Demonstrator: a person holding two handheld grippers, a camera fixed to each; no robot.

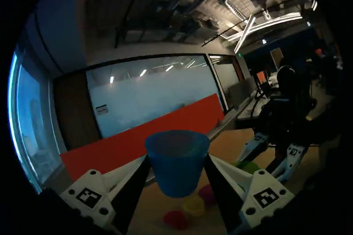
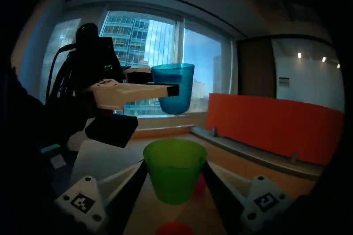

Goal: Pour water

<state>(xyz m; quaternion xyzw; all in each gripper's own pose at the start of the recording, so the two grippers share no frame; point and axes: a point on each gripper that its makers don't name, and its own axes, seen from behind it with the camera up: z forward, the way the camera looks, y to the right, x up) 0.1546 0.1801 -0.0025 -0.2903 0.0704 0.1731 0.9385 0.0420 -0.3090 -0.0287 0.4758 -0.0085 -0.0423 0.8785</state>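
Left gripper (image 1: 177,159): the fingers are clamped on a blue cup (image 1: 177,171), one pressed to each side; the cup is held upright in the air.
Right gripper (image 2: 174,164): the fingers are closed the same way on a green cup (image 2: 175,175), which is also upright with its mouth open to the top.
Cups relative to each other: in the right gripper view the blue cup is seen higher than the green one and beyond it, with a clear gap between them. It is not over the green rim.
Water: no level can be made out in either cup.
Desk (image 1: 225,142): a red cup (image 1: 175,218), a yellow cup (image 1: 194,205) and a pink cup (image 1: 206,192) stand close together below the raised blue cup.
Step in hand: both cups are judged to be gripped and lifted, and the pouring cup is being lined up. No tilt is seen yet.
Next move: the blue cup, probably the pourer since it is the higher one, would need to be brought over the green rim and tipped slowly, while the green cup is kept level and steady.
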